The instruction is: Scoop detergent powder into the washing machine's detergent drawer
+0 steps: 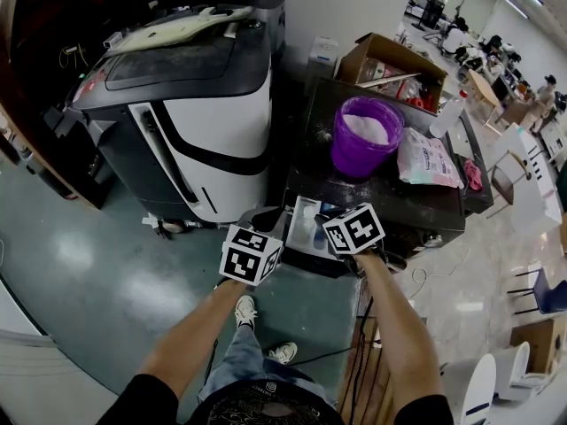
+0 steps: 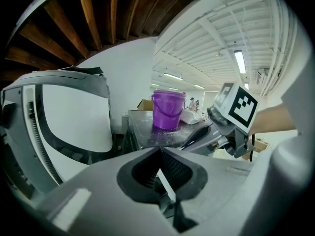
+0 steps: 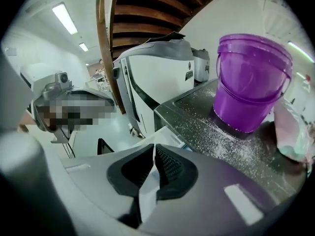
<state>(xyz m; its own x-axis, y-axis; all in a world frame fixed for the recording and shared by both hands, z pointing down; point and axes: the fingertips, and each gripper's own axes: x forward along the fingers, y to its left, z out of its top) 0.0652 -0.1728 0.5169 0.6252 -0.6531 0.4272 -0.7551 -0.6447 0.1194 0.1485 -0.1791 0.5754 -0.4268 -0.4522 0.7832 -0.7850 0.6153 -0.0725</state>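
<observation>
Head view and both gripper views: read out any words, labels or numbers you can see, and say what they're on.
None can be read.
Bag: print too blurred.
Label on the machine: too small.
Left cube, right cube: square markers only, no words.

Glossy grey-green floor [image 1: 89, 264], white wall [image 1: 354, 7], distant desks [image 1: 483, 82], ceiling strip lights [image 2: 240, 61].
</observation>
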